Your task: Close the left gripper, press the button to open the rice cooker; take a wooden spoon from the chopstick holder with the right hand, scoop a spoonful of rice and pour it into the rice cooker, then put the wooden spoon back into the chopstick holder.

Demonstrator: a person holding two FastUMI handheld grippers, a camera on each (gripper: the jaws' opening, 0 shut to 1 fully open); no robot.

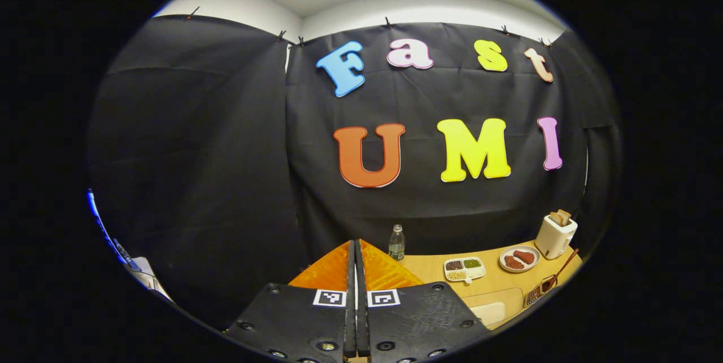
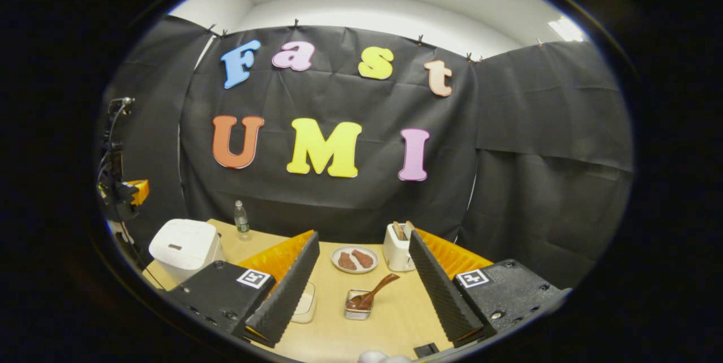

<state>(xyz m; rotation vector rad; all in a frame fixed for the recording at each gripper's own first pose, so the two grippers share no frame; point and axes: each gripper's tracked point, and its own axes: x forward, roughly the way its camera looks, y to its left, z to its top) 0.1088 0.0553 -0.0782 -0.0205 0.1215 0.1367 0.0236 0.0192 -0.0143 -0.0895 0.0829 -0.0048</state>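
In the right gripper view the white rice cooker [image 2: 183, 247] stands with its lid down at the table's left. A wooden spoon [image 2: 377, 288] leans in a small clear holder [image 2: 357, 305] mid-table, just ahead of my right gripper [image 2: 362, 239], which is open and empty. The other gripper [image 2: 121, 193] hangs off the table's left edge, above and left of the cooker. In the left gripper view my left gripper [image 1: 357, 244] is shut with nothing between its fingers and points at the wall. The wooden spoon [image 1: 559, 272] and its holder [image 1: 536, 294] lie far right.
A water bottle [image 2: 241, 217] stands at the back of the table [image 2: 390, 323]. A plate of meat [image 2: 354, 259] and a toaster [image 2: 397, 250] are behind the holder. A white container [image 2: 308, 304] sits half hidden by my right gripper's left finger. A divided grain dish [image 1: 464, 269] lies mid-table.
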